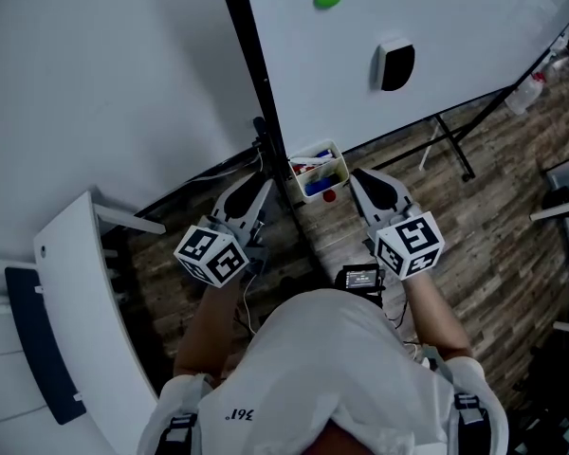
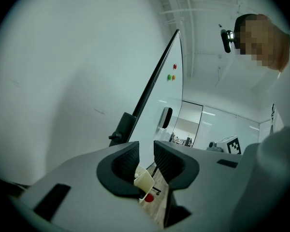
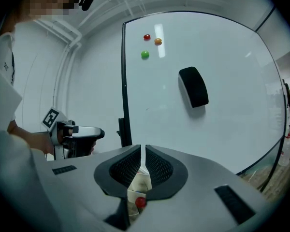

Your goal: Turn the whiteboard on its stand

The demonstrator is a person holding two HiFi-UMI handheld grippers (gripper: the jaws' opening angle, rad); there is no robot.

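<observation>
Operator wears a white short-sleeved shirt (image 1: 322, 368) with a small dark print near one shoulder, black strap buckles (image 1: 176, 429) at both shoulders, and a dark head camera (image 2: 226, 40). Left gripper (image 2: 146, 158) and right gripper (image 3: 142, 163) are the same build: light grey moulded shell with dark rectangular slots, and black jaw inserts with cross-hatched pads. Left cube (image 1: 211, 254) and right cube (image 1: 410, 245) are white with black square markers, and a small black screen unit (image 1: 360, 278) sits behind the right one.
</observation>
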